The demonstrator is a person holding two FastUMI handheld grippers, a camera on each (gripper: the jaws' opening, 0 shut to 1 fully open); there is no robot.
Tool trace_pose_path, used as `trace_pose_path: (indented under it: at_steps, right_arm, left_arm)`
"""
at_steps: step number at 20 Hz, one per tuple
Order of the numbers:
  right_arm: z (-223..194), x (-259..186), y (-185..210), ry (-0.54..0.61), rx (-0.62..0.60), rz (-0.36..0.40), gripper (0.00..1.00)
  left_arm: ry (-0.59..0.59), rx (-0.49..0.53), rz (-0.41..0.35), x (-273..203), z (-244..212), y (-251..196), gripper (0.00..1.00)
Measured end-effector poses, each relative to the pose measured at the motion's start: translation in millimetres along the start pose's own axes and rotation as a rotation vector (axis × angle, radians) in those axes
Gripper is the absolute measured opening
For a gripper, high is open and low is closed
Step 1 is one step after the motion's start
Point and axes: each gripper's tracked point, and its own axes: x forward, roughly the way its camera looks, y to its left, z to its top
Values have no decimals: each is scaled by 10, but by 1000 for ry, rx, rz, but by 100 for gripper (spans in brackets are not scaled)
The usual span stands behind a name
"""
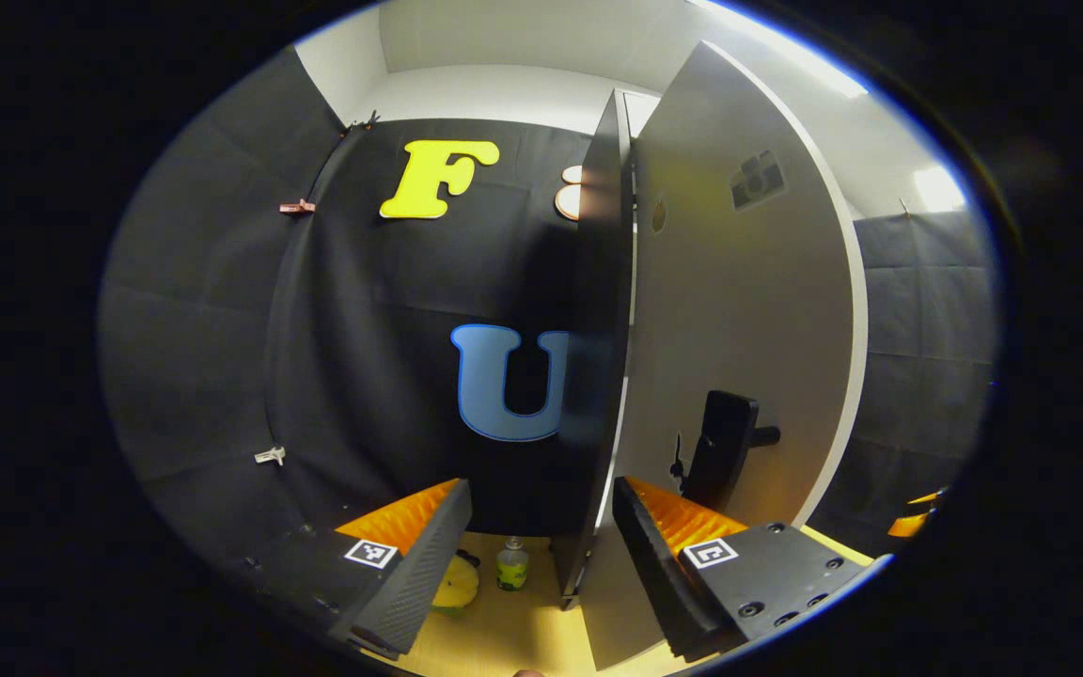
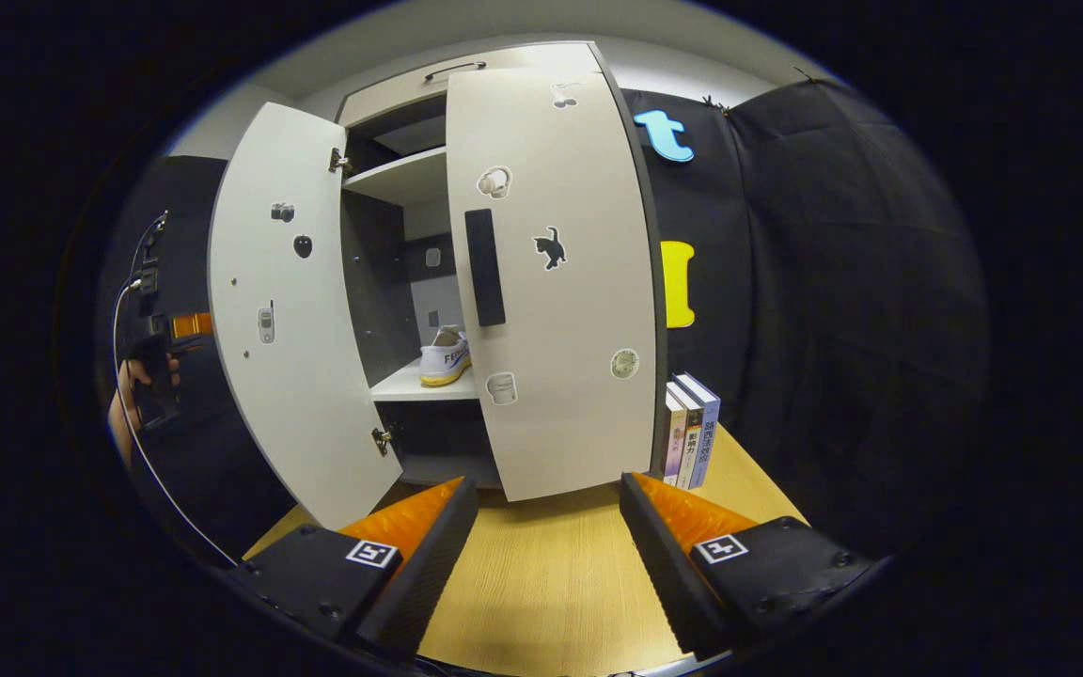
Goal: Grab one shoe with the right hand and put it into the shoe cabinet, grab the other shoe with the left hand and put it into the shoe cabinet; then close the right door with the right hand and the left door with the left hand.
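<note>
Shoe on cabinet shelf, both doors not shut, your two grippers empty

Your right gripper sits low over the counter in front of the shoe cabinet, fingers wide, nothing between them. The right door is nearly closed, with a dark handle and stickers on its face; the left door is swung wide. Through the gap you see one white shoe with a yellow sole on the middle shelf; a second shoe cannot be made out. Books stand upright just beside the right door. In the left gripper view your left gripper has its fingers wide and empty, close against a door's edge, its right finger by that door's handle. A small bottle stands on the counter beyond. At the left edge of the right gripper view, a hand holds the other gripper behind the left door
</note>
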Motion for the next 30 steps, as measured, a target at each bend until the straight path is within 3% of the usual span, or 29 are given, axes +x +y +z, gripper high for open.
trace_pose_path:
  at_steps: [4, 8, 11, 13, 14, 15, 18, 21, 30]
  right_arm:
    - [-55, -10, -93, 7, 15, -30, 99]
    - [-146, 58, -52, 27, 38, -15, 98]
    - [-106, 83, -75, 16, 38, -8, 98]
    - [-75, 82, -147, 12, 25, -17, 98]
    - [-53, 69, -201, 10, 22, -24, 98]
    - [-34, 65, -256, 10, 24, -31, 98]
    - [35, 21, -445, -6, 29, -65, 98]
    - [55, 33, -580, -13, 59, -96, 98]
    - [206, 77, -290, -73, 35, -54, 98]
  left_arm:
    - [16, 24, -21, 12, -10, -202, 92]
    - [19, 58, -102, 57, -24, -730, 92]
    - [2, 93, -101, 110, -43, -1118, 92]
    - [16, 73, -125, 189, -121, -1405, 89]
    - [14, 54, -142, 239, -140, -1555, 94]
    - [15, 39, -160, 283, -149, -1690, 89]
    - [5, 38, -147, 316, -198, -1894, 94]
    - [-7, 74, -86, 173, -333, -1933, 94]
    - [55, 59, 48, -600, -652, -1638, 95]
